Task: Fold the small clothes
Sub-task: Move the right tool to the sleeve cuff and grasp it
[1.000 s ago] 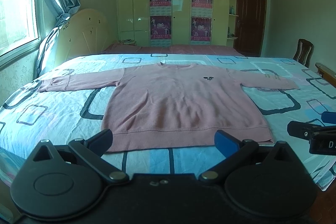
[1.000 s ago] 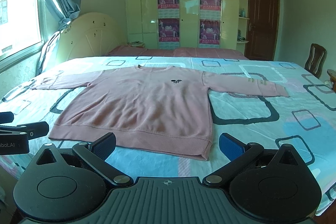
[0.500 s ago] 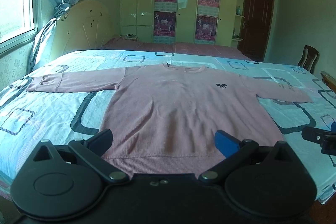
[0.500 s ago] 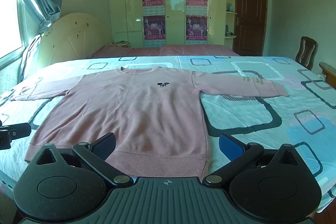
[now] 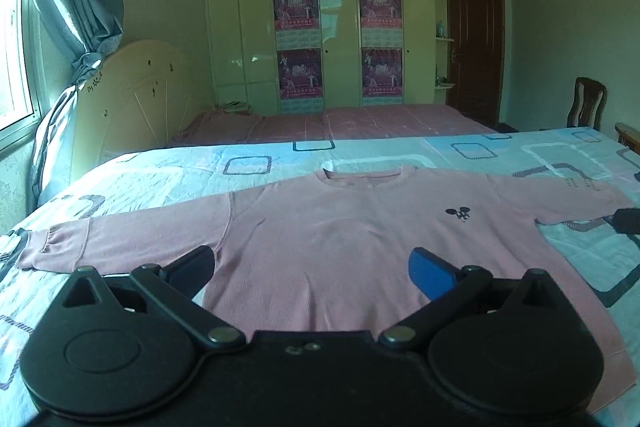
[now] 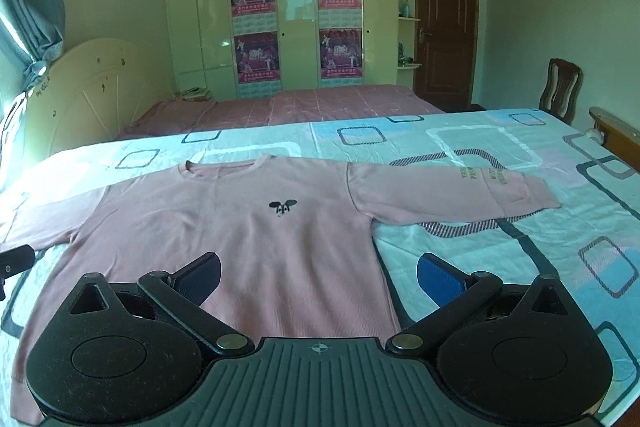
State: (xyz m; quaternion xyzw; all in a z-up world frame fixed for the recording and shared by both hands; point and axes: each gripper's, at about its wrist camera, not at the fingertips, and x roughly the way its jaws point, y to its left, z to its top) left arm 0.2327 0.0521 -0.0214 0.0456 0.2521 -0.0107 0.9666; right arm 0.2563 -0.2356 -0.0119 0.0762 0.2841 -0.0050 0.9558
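A pink long-sleeved knit sweatshirt (image 5: 340, 251) is spread flat on the patterned bed (image 6: 500, 259), directly beneath and ahead of the left gripper (image 5: 312, 265) and right gripper (image 6: 318, 277); both are held apart, empty. Bedsheet could probably be pinched along with the fabric if a grasp is made too deep.

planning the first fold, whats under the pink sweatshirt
The pink sweatshirt lies flat on the patterned bedsheet, which shows all around it. Anything directly beneath is covered.

Left gripper (image 5: 312, 269): black, round pivot discs, silver screws, blue pad. Right gripper (image 6: 318, 275): same, with ribbed grey housing bearing a crosshair mark.
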